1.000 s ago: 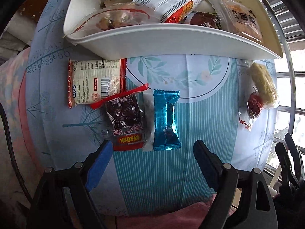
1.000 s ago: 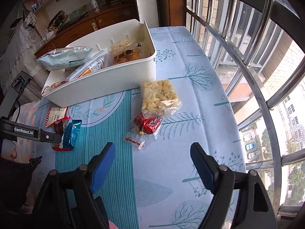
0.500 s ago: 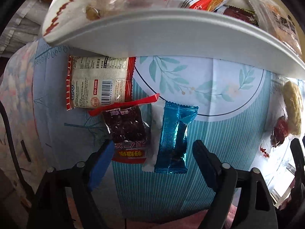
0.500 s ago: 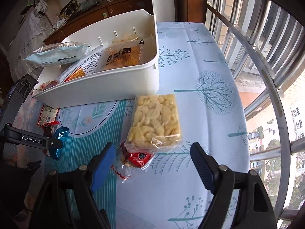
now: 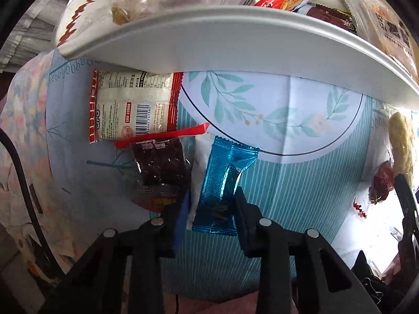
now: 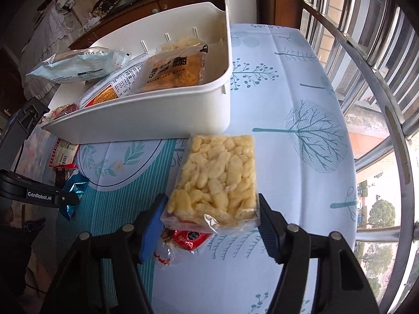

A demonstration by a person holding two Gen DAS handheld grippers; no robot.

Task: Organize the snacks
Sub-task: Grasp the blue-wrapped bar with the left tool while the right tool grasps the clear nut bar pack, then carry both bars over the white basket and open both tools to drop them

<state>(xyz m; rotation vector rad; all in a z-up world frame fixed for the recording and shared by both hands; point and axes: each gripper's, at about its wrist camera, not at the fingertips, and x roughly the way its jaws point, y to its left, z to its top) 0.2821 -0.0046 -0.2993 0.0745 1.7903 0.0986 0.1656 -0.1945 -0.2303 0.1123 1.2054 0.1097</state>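
Ahead of both grippers, the long white plastic bin (image 6: 162, 120), already holding several packets, is waiting as the drop-off. Between the right gripper (image 6: 210, 210)'s jaws, which have just been closing, the clear packet of pale yellow puffed snack (image 6: 217, 180) is getting pinched at its near end; it should lift squarely, leaving the red wrapper (image 6: 187, 238) underneath behind. Likewise closing, the left gripper (image 5: 210, 210) is clamping the smaller shiny blue foil packet (image 5: 220, 191) by its near end, so a firm, centred squeeze matters.

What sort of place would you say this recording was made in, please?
Most likely a lived-in home, upstairs: a table with a printed tablecloth beside a barred window overlooking trees, and a cluttered wooden sideboard behind the white snack bin.
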